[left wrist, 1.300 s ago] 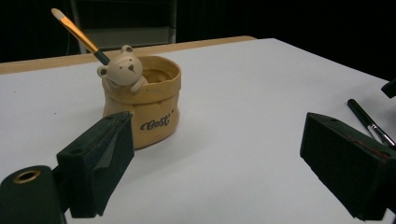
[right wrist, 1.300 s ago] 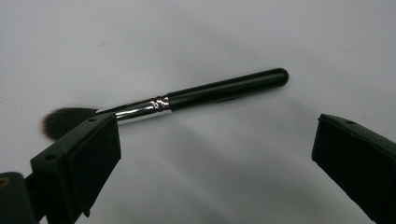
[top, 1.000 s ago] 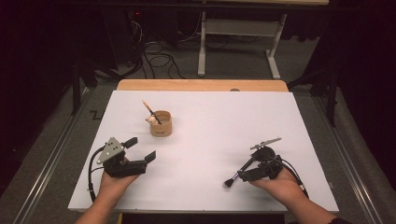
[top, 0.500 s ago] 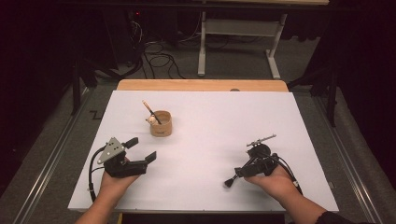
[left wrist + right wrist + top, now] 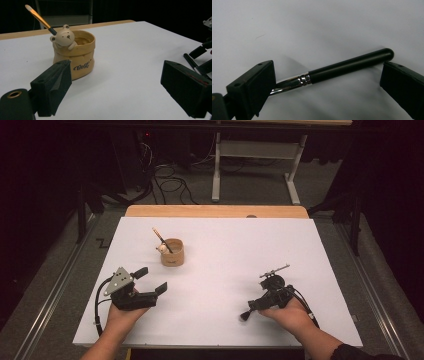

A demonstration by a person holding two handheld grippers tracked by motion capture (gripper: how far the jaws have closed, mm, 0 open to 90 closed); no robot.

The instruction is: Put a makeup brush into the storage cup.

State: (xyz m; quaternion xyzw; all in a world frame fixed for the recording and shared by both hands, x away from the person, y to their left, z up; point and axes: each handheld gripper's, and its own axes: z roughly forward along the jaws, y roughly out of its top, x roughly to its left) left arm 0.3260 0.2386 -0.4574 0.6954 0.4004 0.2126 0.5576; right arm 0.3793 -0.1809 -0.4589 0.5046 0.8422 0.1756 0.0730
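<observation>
A white table (image 5: 215,270) is seen from above. A tan cup (image 5: 172,252) near its left holds a brush (image 5: 161,239). The left gripper (image 5: 152,280) is held with jaws wide and empty. The right gripper (image 5: 327,82) is spread around a black brush (image 5: 347,65) lying on the table, ungripped.

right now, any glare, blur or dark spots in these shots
High view: the white table is evenly lit, the room behind is almost black. Left gripper view: the bear cup is sharp, the near jaws soft. Right gripper view: glare on the black brush at its metal ferrule, with a soft shadow beneath.
</observation>
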